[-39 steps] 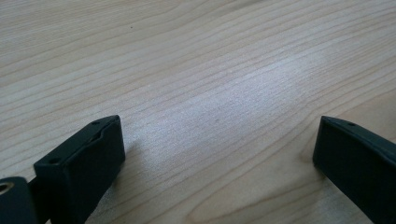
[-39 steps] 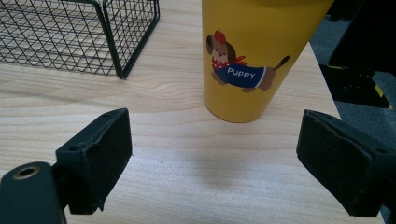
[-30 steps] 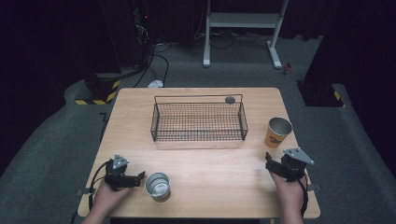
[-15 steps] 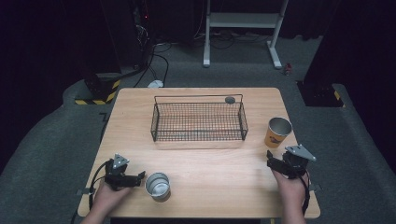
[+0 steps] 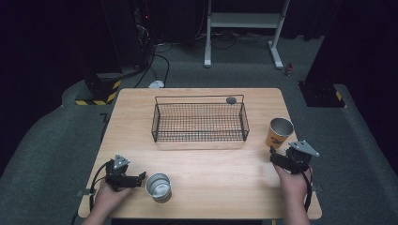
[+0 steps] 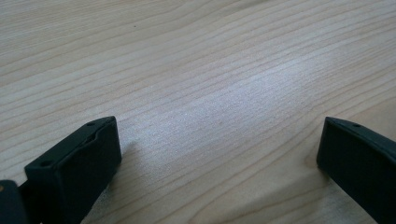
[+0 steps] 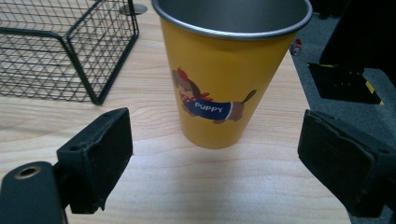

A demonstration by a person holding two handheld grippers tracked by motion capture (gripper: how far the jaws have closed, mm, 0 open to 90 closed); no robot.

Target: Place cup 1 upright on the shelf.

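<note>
Yellow with a cartoon dog and the word PUPPY on its side, the metal cup (image 7: 231, 70) stands upright on the worktop (image 5: 216, 168), just off the right end of the wire basket (image 5: 199, 123) and slightly nearer the person. The right gripper (image 7: 212, 154) points straight at it, jaws spread wide with the cup centred ahead of them and not yet between the pads, so it holds nothing.

A second, plain steel cup (image 5: 158, 186) sits well in front of the basket toward its left end, near the worktop's front edge. The left gripper (image 5: 141, 179) lies beside that cup; its jaws have just been opening and now stand fully apart, with bare wood between them in the left gripper view.

The step in hand looks like the approach to the yellow cup, most likely to put it in the basket. The next move calls for pushing the right gripper forward until the pads flank the cup's wall, then closing low enough on the tapered side that it does not slip or tip.
</note>
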